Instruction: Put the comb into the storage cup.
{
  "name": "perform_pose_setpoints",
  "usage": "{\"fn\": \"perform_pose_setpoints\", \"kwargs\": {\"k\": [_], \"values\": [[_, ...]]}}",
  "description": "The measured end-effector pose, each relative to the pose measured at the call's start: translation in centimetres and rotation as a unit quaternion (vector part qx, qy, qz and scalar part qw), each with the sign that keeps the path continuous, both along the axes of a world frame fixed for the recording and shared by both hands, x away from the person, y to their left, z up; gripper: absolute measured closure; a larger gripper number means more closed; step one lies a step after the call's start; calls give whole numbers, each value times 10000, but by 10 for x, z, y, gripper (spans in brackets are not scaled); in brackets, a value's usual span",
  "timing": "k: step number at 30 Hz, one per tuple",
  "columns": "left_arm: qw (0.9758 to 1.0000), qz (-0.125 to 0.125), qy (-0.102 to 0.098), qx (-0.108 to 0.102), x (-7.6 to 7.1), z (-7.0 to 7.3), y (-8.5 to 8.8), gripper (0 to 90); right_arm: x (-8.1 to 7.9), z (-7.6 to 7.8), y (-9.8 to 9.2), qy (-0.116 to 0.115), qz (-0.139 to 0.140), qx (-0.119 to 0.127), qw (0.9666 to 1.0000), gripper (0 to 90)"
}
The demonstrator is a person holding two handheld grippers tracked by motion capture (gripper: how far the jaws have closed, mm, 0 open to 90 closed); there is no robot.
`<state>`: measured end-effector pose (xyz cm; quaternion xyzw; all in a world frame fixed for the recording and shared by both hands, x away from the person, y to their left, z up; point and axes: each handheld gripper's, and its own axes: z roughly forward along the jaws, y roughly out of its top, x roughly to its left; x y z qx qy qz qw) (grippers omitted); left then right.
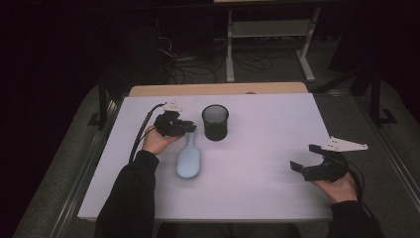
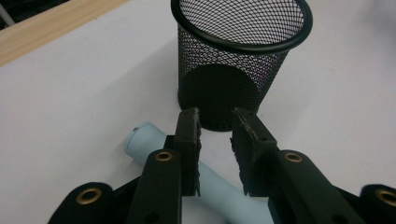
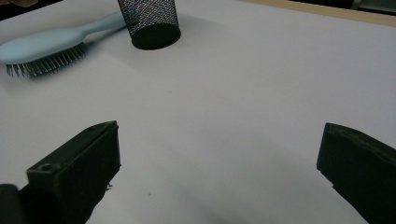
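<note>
The brush (image 1: 188, 159) lies flat on the table (image 1: 257, 163), its handle running between the left gripper (image 2: 215, 140)'s jaws, which stand narrowly apart around it, pads not clearly pressing. Just beyond the jaw tips stands the mesh cup (image 2: 233, 60). The right gripper (image 1: 303, 157) rests well apart, jaws wide and empty.

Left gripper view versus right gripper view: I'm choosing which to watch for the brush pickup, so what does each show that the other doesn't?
The left gripper view alone shows the left gripper straddling the hairbrush handle, with a gap still visible beside the handle, plus the mesh cup rim and open mouth.

The right gripper view alone shows the brush head with its bristles, and the right gripper with jaws wide apart over bare table.

Both show the light blue brush handle lying near the black mesh cup on the white table.
</note>
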<state>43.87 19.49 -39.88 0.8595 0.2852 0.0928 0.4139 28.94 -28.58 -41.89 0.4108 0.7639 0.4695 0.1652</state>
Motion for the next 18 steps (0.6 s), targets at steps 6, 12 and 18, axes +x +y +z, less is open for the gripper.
{"fn": "perform_pose_setpoints", "kwargs": {"k": [6, 12, 18], "values": [[9999, -83, 82, -99, 3, -4, -1, 783, -1, 0, 0, 10, -17, -11, 10000, 0], [9997, -132, 143, -127, 5, -7, -2, 834, -1, -1, -1, 27, -35, -7, 10000, 0], [9993, -100, 359, -1, 10, -14, -3, 874, -1, -1, -1, 36, -37, -7, 10000, 0]]}}
